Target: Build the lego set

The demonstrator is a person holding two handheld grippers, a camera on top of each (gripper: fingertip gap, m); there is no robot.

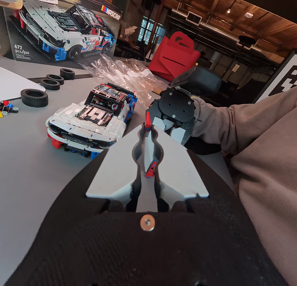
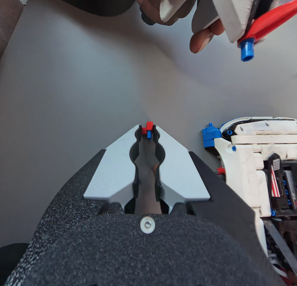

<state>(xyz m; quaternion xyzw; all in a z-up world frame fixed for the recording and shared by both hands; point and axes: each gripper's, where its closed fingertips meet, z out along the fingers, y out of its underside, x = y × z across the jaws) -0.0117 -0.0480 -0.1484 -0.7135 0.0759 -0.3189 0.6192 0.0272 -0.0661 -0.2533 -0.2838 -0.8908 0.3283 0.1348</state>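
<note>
A white panel (image 1: 149, 150) with red connectors at both ends is pinched between the jaws of the left gripper (image 1: 148, 129) and held above the table (image 1: 24, 174). A small red connector (image 2: 149, 127) carrying a blue pin (image 2: 149, 133) is clamped at the tips of the right gripper (image 2: 147, 128). The car (image 1: 91, 122) stands on the table, wheelless, with four tyres (image 1: 34, 97) lying apart. A sub-assembly step appears to be in hand; next, the pin must be lined up squarely with a panel hole and pressed home.
</note>
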